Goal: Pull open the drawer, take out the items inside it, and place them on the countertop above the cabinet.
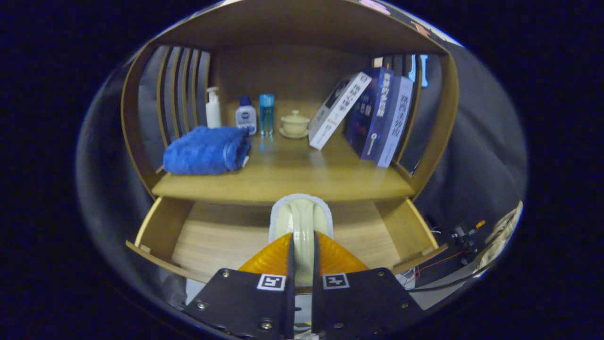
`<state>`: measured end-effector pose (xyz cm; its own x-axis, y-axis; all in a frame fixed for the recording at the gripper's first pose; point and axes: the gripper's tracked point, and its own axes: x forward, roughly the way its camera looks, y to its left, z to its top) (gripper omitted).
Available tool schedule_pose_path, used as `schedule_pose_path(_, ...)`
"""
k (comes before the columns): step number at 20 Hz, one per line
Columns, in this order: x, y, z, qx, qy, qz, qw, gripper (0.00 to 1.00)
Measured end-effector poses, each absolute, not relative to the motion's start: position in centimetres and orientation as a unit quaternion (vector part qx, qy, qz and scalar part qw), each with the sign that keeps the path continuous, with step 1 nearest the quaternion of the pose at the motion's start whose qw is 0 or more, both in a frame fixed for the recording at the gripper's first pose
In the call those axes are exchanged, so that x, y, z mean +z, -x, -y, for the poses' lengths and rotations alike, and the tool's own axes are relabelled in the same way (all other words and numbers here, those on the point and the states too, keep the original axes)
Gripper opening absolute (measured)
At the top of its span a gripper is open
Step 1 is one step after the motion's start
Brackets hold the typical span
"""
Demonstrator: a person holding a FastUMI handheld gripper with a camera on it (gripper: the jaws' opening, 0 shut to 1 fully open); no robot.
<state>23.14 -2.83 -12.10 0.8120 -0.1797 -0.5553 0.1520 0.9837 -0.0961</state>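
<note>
The cabinet stands open-fronted ahead, its countertop a broad wooden shelf under a curved hood with slatted sides. Below the countertop's front edge the drawer is pulled out, its pale floor bare on both sides of the fingers and its side walls flaring toward the camera.

The gripper points level and straight at the cabinet, above the open drawer. Its fingers are clamped on a pale cream item with a white fuzzy rim, which stands upright between them; its top reaches the countertop's front edge.

On the countertop, three books lean at the right, spines bearing script too small to read. A folded blue towel lies at the left near the edge. Along the back stand a white pump bottle, a small white bottle with a blue label, a slim blue bottle and a lidded cup on a saucer.

The middle of the countertop, between towel and books, lies open.
</note>
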Motion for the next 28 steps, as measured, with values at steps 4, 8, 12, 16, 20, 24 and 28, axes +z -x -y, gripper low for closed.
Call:
schedule_pose_path(4, -8.1, -25.2, 3.1, -0.085, 0.015, -0.247, 0.965, 0.14)
schedule_pose_path(8, -7.3, -28.9, 3.6, -0.078, 0.02, -0.237, 0.968, 0.14)
schedule_pose_path(12, -8.1, -32.8, 3.9, -0.069, 0.024, -0.241, 0.968, 0.14)
schedule_pose_path(16, -9.9, -35.4, 4.1, -0.063, 0.038, -0.27, 0.96, 0.14)
schedule_pose_path(20, -11.5, -36.8, 3.8, -0.054, 0.036, -0.284, 0.957, 0.14)
schedule_pose_path(24, -11.6, -37.8, 3.7, -0.052, 0.028, -0.275, 0.96, 0.14)
schedule_pose_path(28, -12.1, -38.0, 4.3, -0.054, 0.029, -0.28, 0.958, 0.17)
